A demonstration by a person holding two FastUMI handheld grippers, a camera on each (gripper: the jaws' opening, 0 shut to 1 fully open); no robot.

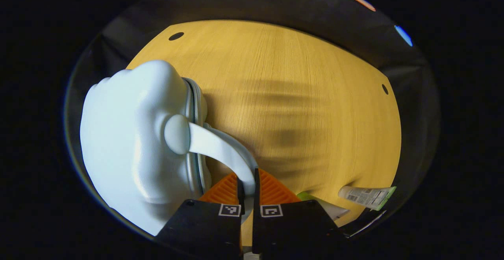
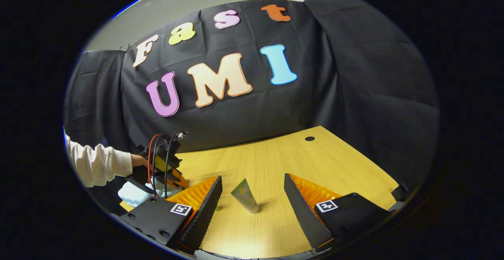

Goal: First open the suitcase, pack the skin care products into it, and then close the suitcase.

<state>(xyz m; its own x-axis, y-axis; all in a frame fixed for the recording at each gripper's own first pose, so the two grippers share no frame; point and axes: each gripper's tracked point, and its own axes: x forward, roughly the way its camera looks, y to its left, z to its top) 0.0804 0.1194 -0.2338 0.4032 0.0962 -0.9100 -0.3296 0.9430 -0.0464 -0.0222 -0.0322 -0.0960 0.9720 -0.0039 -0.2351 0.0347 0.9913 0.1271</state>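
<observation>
On a wooden table in a cloth-walled booth, a pale blue hard-shell suitcase stands at about nine o'clock in the left gripper view, its zip seam facing the camera and looking closed. The left gripper is clamped on the suitcase's curved white handle, the strap pinched between both fingers at six o'clock. A white tube with a green cap lies on the table at four o'clock, and beside it, at about five o'clock, sits the edge of another green-and-white item, too cropped to identify.

In the right gripper view, the right gripper hovers with its jaws spread wide and nothing between them. A green tube stands on its cap on the table just beyond the fingers, at six o'clock, apart from both. At eight o'clock the other gripper, held by a hand in a white sleeve, hangs over the pale suitcase at the table's near-left corner.

The task appears to be at its very start: the suitcase reads as unopened, the skin care products are on the table outside it, and opening, packing and closing all seem left to do. The grip on the handle suggests positioning or steadying the case before the lid is tackled.
</observation>
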